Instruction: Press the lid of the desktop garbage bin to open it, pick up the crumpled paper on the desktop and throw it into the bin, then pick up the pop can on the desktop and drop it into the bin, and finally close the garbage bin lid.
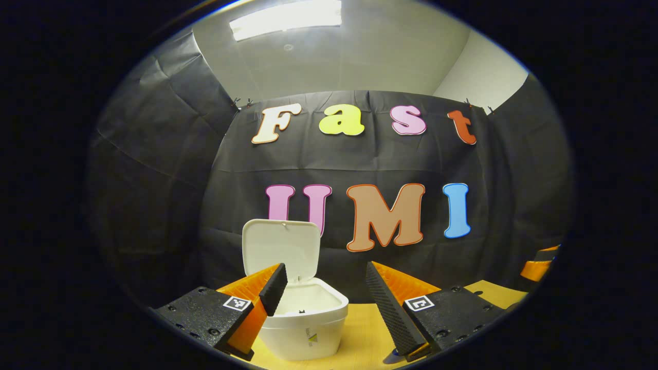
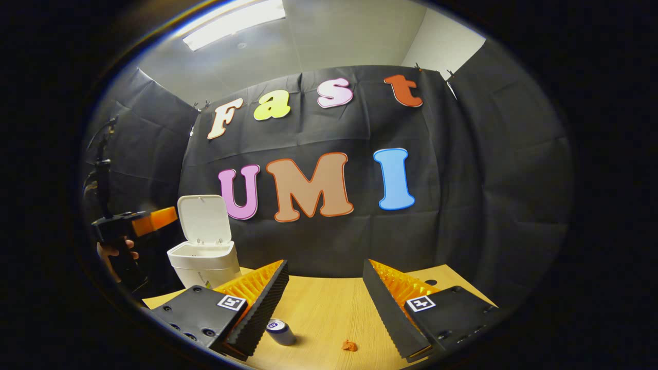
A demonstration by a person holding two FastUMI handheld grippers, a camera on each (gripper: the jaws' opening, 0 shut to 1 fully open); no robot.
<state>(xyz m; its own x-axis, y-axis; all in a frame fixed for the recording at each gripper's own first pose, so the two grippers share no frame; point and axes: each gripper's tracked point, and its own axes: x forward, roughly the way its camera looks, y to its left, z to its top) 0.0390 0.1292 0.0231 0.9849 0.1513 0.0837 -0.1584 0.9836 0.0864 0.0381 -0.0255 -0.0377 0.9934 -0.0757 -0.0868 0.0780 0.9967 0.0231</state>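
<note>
We see the bin (image 2: 204, 259) at left of the right gripper view, lid (image 2: 203, 218) up. Our right gripper (image 2: 325, 288) gapes wide and empty above the paper (image 2: 349, 346), bottom centre: light, soft, pinch anywhere. The can (image 2: 280, 331) beside it looks slick; grip its sides. The left gripper (image 1: 325, 290) is spread, empty.

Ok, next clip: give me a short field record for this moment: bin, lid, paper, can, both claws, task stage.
bin: white desktop bin, on the wooden table, far left in the right gripper view
lid: lid up, bin open
crumpled paper: small orange paper on the table, not picked up
pop can: can upright on the table, beside the paper, apart from it
left claw: left claw open, holding nothing, close in front of the bin
right claw: right claw open, holding nothing, above can and paper
stage: lid opened; paper and can not yet binned
</note>
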